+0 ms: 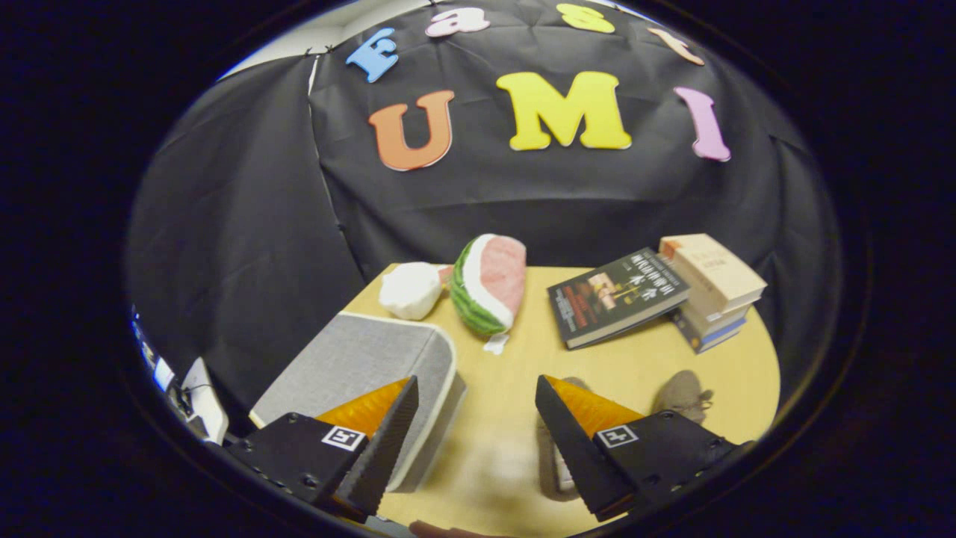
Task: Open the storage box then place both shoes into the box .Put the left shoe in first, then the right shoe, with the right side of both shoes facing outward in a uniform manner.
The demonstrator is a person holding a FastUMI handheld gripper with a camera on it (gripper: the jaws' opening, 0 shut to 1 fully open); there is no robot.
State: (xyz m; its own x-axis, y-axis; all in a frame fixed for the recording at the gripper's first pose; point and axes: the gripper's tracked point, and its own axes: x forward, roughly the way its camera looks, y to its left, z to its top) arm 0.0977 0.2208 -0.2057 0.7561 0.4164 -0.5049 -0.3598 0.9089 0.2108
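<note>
A grey fabric storage box [366, 359] with a cream rim lies on the wooden table, its lid shut, partly under my left finger. Two grey-brown shoes lie to the right: one shoe [553, 467] mostly hidden behind my right finger, the other shoe [683, 394] just beyond that finger. My gripper [474, 418] hangs above the table, open, with bare tabletop between the fingers and nothing held.
Beyond the fingers lie a plush watermelon slice [487, 284], a white plush [409, 290], a dark book [616, 295] and a stack of books [713, 288] at the table's [508, 373] far side. Black cloth walls the booth behind.
</note>
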